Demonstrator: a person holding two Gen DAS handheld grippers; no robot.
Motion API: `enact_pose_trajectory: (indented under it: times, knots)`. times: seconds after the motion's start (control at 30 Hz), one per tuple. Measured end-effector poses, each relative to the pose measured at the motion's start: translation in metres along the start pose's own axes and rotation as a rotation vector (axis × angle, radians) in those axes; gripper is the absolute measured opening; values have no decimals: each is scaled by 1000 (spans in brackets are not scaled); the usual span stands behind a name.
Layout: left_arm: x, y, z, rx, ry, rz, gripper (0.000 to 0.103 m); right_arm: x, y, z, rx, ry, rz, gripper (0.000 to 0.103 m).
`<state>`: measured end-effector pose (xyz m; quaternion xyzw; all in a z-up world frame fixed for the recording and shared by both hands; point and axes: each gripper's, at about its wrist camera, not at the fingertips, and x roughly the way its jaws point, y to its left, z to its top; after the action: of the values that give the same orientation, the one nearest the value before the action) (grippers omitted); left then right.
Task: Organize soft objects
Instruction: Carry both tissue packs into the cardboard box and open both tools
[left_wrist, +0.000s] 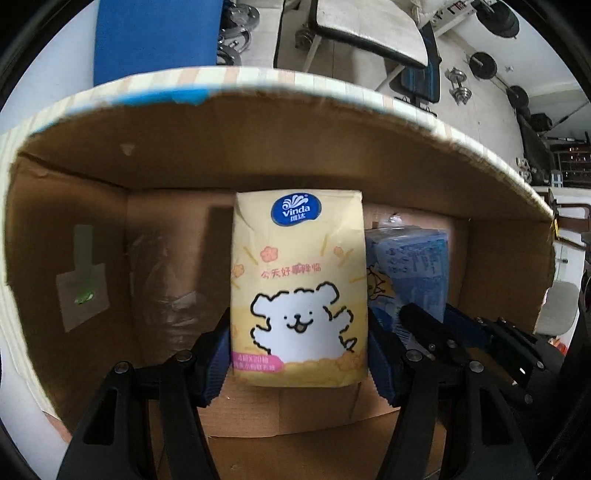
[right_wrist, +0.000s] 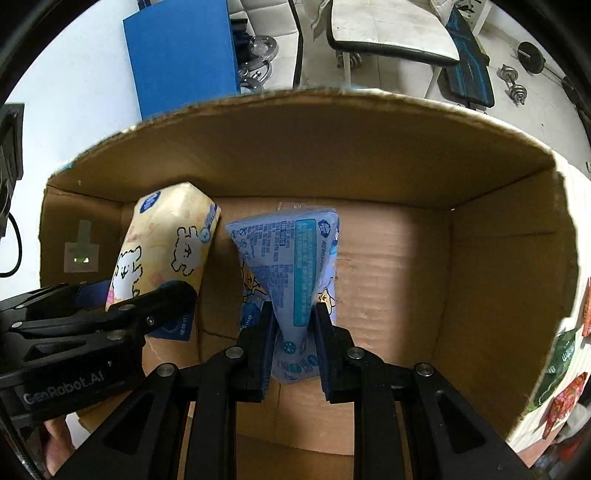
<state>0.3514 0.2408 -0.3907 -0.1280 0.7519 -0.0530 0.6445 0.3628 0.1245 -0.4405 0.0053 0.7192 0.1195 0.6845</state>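
Note:
My left gripper (left_wrist: 299, 354) is shut on a yellow Vinda tissue pack (left_wrist: 299, 291) with a white cartoon dog, held inside an open cardboard box (left_wrist: 258, 147). My right gripper (right_wrist: 293, 343) is shut on a blue tissue pack (right_wrist: 291, 266), squeezing its middle, also inside the box (right_wrist: 480, 277). The two packs sit side by side, the blue tissue pack (left_wrist: 413, 269) to the right of the yellow tissue pack (right_wrist: 166, 251). The left gripper (right_wrist: 110, 317) shows at the left of the right wrist view, and the right gripper (left_wrist: 472, 332) at the right of the left wrist view.
The box floor to the right of the blue pack is bare cardboard (right_wrist: 388, 277). A label (left_wrist: 83, 295) sticks to the box's left wall. Beyond the box stand a blue panel (right_wrist: 184, 55), a white bench (right_wrist: 391, 29) and dumbbells (left_wrist: 460, 86) on the floor.

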Motion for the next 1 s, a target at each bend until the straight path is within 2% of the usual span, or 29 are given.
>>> enact_pose_trajectory:
  times: [0.2,0.23,0.27,0.33,0.37,0.43,0.5,0.63,0.7,0.73,0.9,1.0]
  knots:
    - [2,-2,-4,9,25,40,62,15,-1,0,-10,29,5,27]
    - [1,-2,-4,3,26,46,62,15,-1,0,-9,30,3,36]
    - [-1,-3,-4,-4,30,50,62,14,-1,2,-7,29,-1,53]
    - [-7,-2,-4,-23,26,54,63,7,1,-1,-11,19,-12,74]
    - [-14,-2,-6,-30,12,64,63,4,1,-2,-18,14,-23,78]
    - [-23,-1,-11,-26,-21,101,68,-2,4,-5,-26,13,-44,79]
    - [-32,-1,-17,-19,-53,133,83,-5,3,-9,-24,22,-68,83]
    - [-45,6,-41,-18,-124,159,93,-11,8,-25,-36,28,-106,93]
    - [-53,11,-54,-15,-155,167,95,-17,9,-33,-34,16,-119,102]
    - [-58,12,-61,-14,-172,177,95,-20,10,-37,-34,7,-118,103]
    - [-77,14,-87,4,-264,250,95,-40,10,-57,-23,-50,-128,103]
    - [-87,14,-104,15,-309,250,95,-58,9,-75,-21,-93,-141,103]
